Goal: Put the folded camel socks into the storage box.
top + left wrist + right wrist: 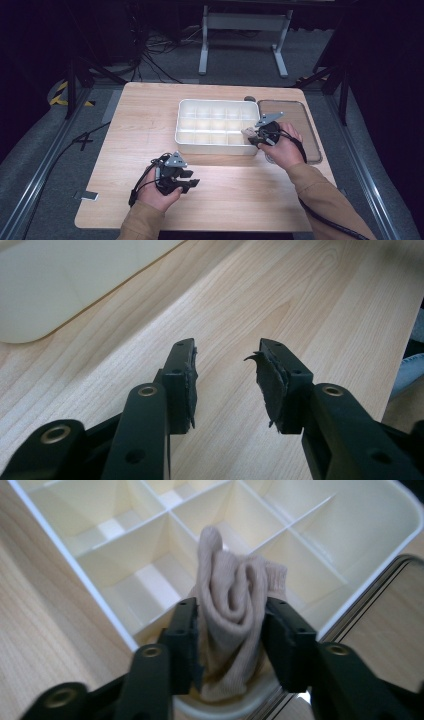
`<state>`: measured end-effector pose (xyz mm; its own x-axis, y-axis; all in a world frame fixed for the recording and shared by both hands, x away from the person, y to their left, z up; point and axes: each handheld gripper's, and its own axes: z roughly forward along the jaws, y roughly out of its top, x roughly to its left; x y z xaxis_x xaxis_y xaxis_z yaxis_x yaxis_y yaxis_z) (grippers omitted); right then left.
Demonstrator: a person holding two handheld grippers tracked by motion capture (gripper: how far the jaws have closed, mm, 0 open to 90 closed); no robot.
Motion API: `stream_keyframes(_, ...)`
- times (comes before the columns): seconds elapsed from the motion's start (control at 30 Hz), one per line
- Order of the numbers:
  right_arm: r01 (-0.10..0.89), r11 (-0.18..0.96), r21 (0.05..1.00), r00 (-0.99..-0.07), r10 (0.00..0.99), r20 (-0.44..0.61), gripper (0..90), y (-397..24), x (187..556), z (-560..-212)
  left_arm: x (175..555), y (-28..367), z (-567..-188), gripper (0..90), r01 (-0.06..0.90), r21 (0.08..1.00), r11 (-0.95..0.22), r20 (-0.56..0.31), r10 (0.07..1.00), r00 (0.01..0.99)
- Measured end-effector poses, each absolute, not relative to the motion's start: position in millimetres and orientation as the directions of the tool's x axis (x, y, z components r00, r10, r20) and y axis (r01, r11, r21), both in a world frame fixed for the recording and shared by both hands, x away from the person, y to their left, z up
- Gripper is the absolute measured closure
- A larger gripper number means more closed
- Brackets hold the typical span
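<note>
High view: a wooden table carries a white divided organiser box at its centre, with a dark flat lid just beside it on the right. The right gripper sits at the box's near right corner, a beige rolled sock between its jaws. Right gripper view: the rolled sock stands upright between the two jaws, above the box's near corner compartment; both pads lie against the fabric, and whether they press it or have let go cannot be told. The left gripper rests on the near left part of the table, well apart from the box. Left gripper view: its jaws stand released over bare wood.
</note>
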<state>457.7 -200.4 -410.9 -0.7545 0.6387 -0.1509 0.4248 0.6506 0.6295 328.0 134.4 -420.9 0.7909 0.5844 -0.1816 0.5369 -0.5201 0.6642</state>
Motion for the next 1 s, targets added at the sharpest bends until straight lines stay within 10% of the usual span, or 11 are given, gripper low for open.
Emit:
stream_keyframes(0.3,0.443,0.564,0.697,-0.730,0.678,-0.085,46.4,-198.8,462.5,-405.0,327.7,133.0,-421.3,60.1,0.538,0.665,-0.518,-0.185,0.584,0.791)
stream_keyframes(0.5,0.485,0.586,0.649,-0.733,0.677,-0.064,73.1,-199.4,465.2,-407.2,328.1,133.9,-421.2,60.0,0.536,0.664,-0.522,-0.182,0.582,0.792)
stream_keyframes(1.0,0.520,0.663,0.538,-0.736,0.668,-0.110,76.1,-187.5,468.2,-420.0,327.6,132.5,-421.6,60.0,0.534,0.661,-0.526,-0.180,0.580,0.794)
